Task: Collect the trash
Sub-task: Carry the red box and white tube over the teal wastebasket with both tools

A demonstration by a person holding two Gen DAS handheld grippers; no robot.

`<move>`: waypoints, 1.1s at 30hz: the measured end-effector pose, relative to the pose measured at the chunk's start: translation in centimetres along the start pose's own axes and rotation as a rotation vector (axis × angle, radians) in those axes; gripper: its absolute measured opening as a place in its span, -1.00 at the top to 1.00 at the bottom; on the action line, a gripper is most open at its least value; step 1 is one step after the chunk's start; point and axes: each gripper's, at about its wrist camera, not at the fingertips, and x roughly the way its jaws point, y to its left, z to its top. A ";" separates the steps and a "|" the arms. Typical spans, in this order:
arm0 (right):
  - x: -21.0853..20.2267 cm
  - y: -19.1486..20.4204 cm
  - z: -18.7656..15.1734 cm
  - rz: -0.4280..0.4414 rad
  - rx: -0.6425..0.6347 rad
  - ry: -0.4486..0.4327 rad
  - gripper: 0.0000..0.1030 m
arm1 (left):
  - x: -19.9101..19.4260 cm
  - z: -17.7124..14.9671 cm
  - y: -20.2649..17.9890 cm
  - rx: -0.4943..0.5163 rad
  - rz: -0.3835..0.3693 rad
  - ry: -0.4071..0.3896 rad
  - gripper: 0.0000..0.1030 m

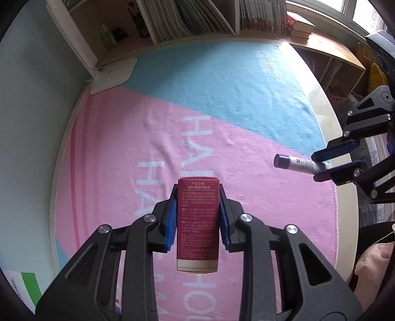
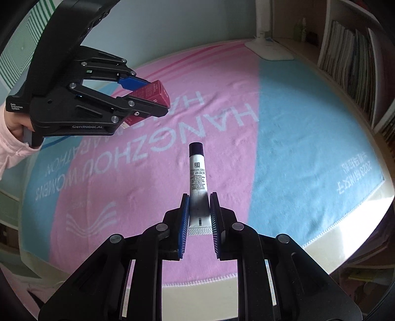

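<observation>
My left gripper is shut on a dark red carton with white print and holds it above the pink and blue towel. It also shows in the right wrist view, with the red carton between its fingers. My right gripper is shut on a white tube with a dark purple cap, held above the towel. In the left wrist view the right gripper comes in from the right edge with the tube pointing left.
The towel covers a round table. A white lamp base stands at the towel's far corner, also in the right wrist view. Shelves of books line the back. A low wooden shelf stands to the right.
</observation>
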 end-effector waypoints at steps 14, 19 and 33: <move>-7.8 -6.1 -10.5 -0.066 0.203 -0.064 0.65 | -1.0 4.1 -13.3 0.158 -0.060 -0.002 0.49; -10.1 -8.4 -15.5 -0.099 0.306 -0.063 0.65 | -0.8 5.5 -19.0 0.231 -0.106 -0.006 0.49; -15.0 -11.5 -29.6 -0.145 0.506 -0.022 0.65 | 0.6 6.9 -34.3 0.364 -0.252 0.032 0.49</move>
